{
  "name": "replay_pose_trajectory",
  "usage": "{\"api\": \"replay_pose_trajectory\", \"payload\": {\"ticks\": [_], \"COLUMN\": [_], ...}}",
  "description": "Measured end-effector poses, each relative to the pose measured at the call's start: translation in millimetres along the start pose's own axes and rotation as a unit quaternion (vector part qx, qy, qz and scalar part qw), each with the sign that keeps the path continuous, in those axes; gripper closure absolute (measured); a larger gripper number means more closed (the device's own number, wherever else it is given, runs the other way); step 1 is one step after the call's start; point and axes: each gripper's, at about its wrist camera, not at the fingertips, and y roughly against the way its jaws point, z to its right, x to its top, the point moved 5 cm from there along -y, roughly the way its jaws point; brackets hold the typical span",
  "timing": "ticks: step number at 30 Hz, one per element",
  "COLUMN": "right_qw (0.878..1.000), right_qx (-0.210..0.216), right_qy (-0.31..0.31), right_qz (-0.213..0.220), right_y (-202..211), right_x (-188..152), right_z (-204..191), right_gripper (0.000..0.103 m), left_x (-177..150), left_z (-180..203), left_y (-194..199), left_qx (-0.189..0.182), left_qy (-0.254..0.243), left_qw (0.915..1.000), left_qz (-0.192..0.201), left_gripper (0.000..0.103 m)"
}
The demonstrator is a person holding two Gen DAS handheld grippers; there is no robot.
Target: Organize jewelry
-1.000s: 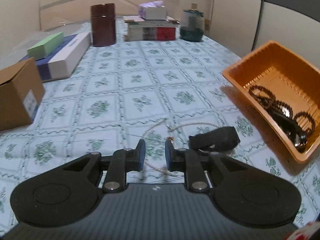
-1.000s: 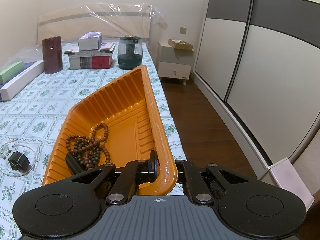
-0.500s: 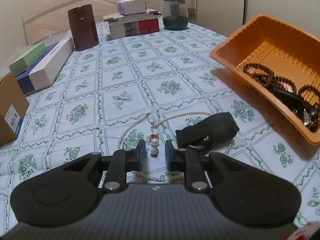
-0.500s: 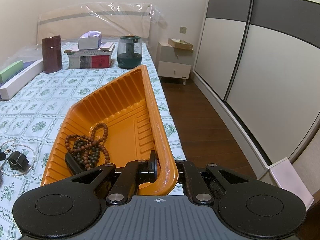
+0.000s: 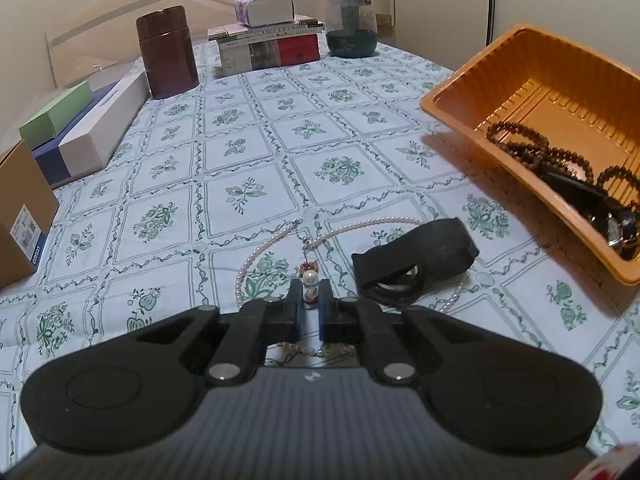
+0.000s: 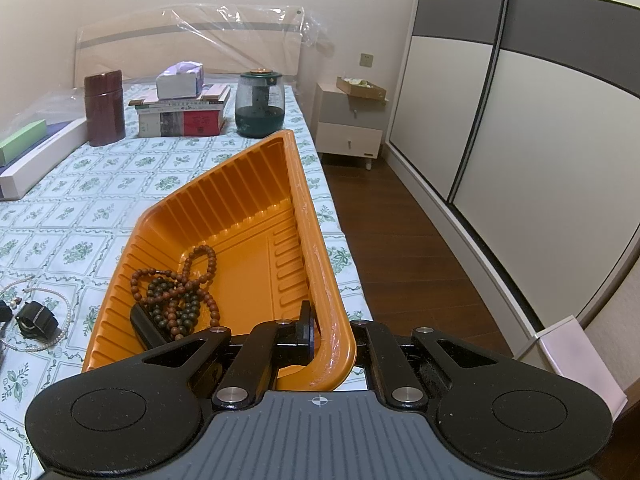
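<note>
Left tongs (image 5: 309, 307) pinched shut on the pearl-and-bead pendant (image 5: 309, 280) of a white pearl necklace (image 5: 372, 222), strand looped on the bed's green floral sheet (image 5: 240, 160). Just right of the loop, touching it, a black strapped watch (image 5: 416, 256). Right tongs (image 6: 320, 340) clamped on the near rim of an orange ribbed plastic tray (image 6: 240, 184), tilted up, left edge down on the sheet near the bed's right edge. Inside the tray, brown wooden bead strands (image 6: 176, 292) heaped over a black watch (image 6: 146, 326). Between necklace and tray, a strip of bare sheet; wide open sheet beyond toward the headboard end. Along the far end: dark red cylindrical canister (image 5: 166, 52), stacked books (image 5: 268, 48) under a tissue box (image 5: 266, 8), dark green glass jar (image 5: 351, 26). Along the left edge: long white-and-blue box (image 5: 100, 136), green box (image 5: 56, 116), brown cardboard carton (image 5: 20, 216). Right of the bed, dark wood floor (image 6: 400, 240), sliding wardrobe doors (image 6: 520, 120), white nightstand (image 6: 350, 124).
</note>
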Motion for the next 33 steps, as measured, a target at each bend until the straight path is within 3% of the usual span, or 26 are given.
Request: {"api": "replay_pose_trajectory", "payload": {"ticks": [8, 20, 33], "right_qw": [1.0, 1.0, 1.0], "right_qx": [0.0, 0.002, 0.005], "right_qy": [0.0, -0.002, -0.006], "right_qz": [0.0, 0.0, 0.0], "right_y": [0, 0, 1], "right_x": [0, 1, 1], "right_z": [0, -1, 1], "right_gripper": [0.097, 0.097, 0.097], "left_x": [23, 66, 77], "left_z": [22, 112, 163], "left_y": [21, 36, 26], "left_qx": [-0.038, -0.144, -0.178], "left_qy": [0.001, -0.035, -0.079], "left_qw": [0.999, 0.9871, 0.979], "left_qz": [0.024, 0.059, 0.06], "left_gripper": [0.097, 0.097, 0.097]}}
